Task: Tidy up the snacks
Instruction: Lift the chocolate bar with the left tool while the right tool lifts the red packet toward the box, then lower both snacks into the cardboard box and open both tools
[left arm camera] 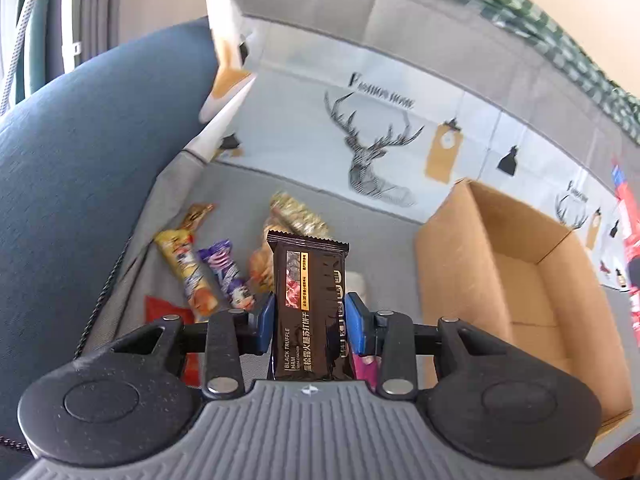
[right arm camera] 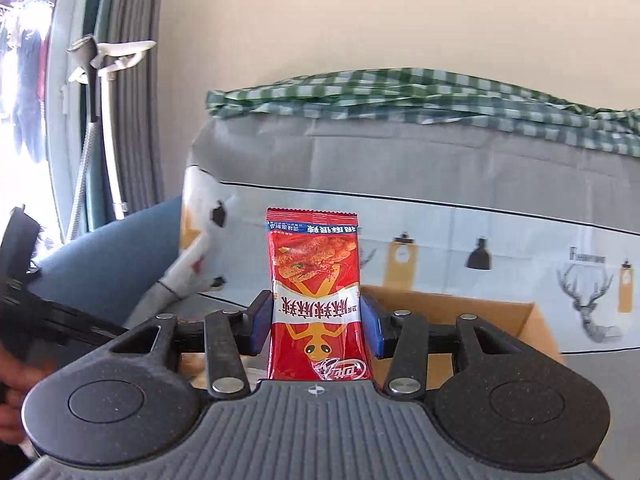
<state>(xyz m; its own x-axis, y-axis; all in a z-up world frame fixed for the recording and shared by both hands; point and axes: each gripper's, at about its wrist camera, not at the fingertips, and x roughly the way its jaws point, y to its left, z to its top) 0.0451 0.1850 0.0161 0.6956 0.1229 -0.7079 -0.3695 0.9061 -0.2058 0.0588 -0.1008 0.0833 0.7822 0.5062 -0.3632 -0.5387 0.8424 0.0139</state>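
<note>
Loose snack packets (left arm camera: 208, 268) lie on the sofa seat (left arm camera: 360, 216), left of the cardboard box (left arm camera: 532, 280).

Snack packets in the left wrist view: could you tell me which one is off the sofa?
The dark brown cracker packet, clamped upright between the jaws; the others lie on the grey seat.

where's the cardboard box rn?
Left wrist view: the cardboard box sits open on the grey sofa seat, right of the held dark cracker packet. Right wrist view: its rim shows behind the red snack packet.
</note>
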